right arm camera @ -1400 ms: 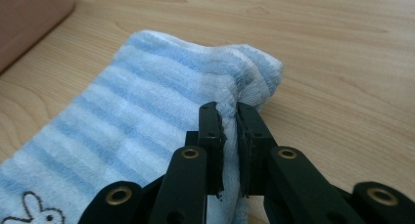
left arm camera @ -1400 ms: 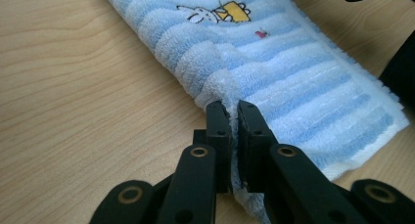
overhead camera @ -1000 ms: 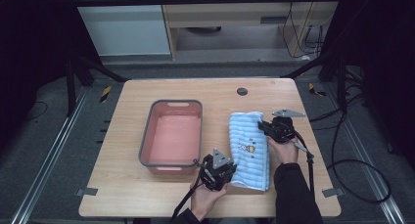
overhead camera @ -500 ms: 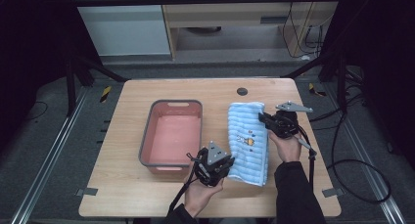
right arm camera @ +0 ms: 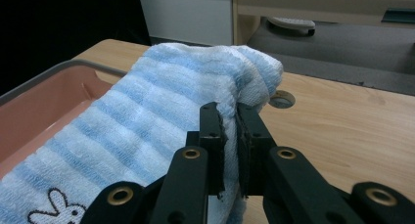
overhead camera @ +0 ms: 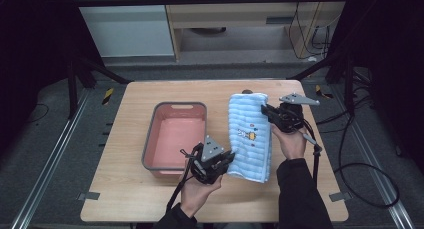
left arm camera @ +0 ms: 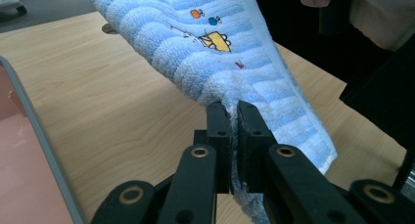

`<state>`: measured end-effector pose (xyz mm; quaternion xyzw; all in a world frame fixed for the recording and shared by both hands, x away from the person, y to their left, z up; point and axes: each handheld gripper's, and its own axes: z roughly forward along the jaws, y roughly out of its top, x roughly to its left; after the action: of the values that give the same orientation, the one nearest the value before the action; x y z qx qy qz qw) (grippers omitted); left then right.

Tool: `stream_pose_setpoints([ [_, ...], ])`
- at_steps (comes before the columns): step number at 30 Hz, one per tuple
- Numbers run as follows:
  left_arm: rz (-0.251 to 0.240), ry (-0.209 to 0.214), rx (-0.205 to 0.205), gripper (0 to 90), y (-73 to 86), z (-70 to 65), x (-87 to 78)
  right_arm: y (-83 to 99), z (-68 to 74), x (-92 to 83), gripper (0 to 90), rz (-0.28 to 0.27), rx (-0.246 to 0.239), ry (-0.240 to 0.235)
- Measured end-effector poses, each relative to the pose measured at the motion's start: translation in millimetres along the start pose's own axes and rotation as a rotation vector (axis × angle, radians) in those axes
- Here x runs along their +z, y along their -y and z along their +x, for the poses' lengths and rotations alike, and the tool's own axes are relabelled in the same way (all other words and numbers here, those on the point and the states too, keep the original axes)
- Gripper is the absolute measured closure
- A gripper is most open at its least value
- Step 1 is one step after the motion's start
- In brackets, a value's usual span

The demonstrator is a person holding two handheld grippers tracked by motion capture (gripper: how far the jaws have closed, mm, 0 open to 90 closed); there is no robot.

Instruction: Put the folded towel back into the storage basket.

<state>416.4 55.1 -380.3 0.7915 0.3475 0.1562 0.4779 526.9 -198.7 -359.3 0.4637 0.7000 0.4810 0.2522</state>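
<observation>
Towel (overhead camera: 249, 136) is now rising off the table (overhead camera: 125, 189) and drifting toward the tray (overhead camera: 150, 139).
Both grippers are pinching it: left gripper (left arm camera: 234, 117) is clamping the near edge, right gripper (right arm camera: 229, 117) the far folded end (cloth is sagging between them), probably heading into the tray.
</observation>
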Motion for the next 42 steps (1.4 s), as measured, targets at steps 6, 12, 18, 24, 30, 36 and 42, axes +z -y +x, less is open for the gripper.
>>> stream_pose_setpoints([
  [6,-0.01,-0.01,-0.003,85.6,-4.1,6.8,-8.9,-10.5,6.8,-0.7,83.2,-0.01,-0.012,-0.003],
  [12,-0.021,-0.017,0.0,85.6,-7.3,13.3,-18.5,-21.7,15.9,0.4,83.3,-0.021,-0.024,-0.013],
  [18,-0.035,-0.033,-0.004,85.6,-11.2,21.9,-31.5,-31.7,27.0,3.0,83.3,-0.035,-0.035,-0.018],
  [24,-0.047,-0.056,0.0,85.6,-12.5,33.2,-44.5,-43.0,39.8,7.8,83.3,-0.045,-0.045,-0.032],
  [30,-0.062,-0.075,-0.009,85.6,-12.8,44.3,-58.8,-54.8,56.7,17.1,83.3,-0.052,-0.067,-0.046],
  [36,-0.073,-0.095,-0.015,85.6,-12.2,53.7,-72.1,-62.4,70.7,25.9,83.3,-0.057,-0.076,-0.062],
  [42,-0.079,-0.121,-0.027,85.6,-8.7,65.0,-82.0,-65.4,82.0,33.7,83.3,-0.069,-0.074,-0.075],
])
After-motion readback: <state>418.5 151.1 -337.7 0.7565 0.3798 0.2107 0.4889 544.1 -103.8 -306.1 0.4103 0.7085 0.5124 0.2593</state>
